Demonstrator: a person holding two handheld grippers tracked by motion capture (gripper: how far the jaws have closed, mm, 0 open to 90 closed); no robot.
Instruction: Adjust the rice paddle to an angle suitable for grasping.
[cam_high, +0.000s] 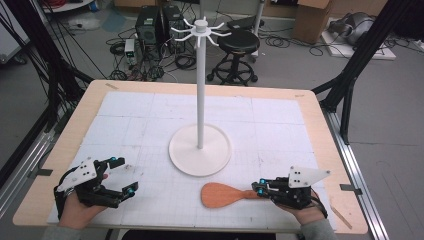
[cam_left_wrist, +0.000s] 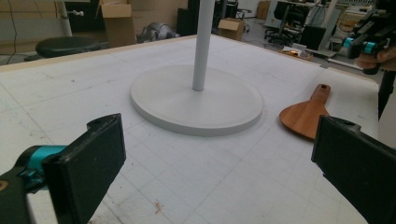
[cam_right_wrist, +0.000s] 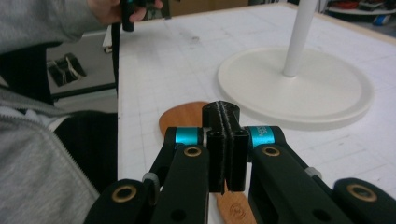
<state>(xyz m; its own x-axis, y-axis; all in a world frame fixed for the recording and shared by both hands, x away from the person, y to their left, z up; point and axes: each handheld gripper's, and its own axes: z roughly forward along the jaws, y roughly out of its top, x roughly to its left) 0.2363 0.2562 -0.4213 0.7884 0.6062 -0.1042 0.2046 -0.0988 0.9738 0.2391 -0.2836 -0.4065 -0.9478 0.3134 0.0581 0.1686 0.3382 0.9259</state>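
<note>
"Any writing you can read here?"

"Hardly. The teal sleeve (cam_right_wrist: 259, 136) on the right tool (cam_right_wrist: 225, 122) carries small dark print, too blurred to make out."

"Anything on the wooden spatula (cam_right_wrist: 187, 115)?"

"A round stamped mark sits on its handle below the jaws; I can't tell what it says."

"The table (cam_high: 150, 125)?"

"It bears ruled grid lines, with no numbers or letters that can be read."

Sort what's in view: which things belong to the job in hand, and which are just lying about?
In the job:
wooden spatula, its handle clamped in the right gripper
white hook stand mid-table, likely where it goes
left gripper, open, idle

Lying about:
black stool
cardboard box
floor cables
</note>
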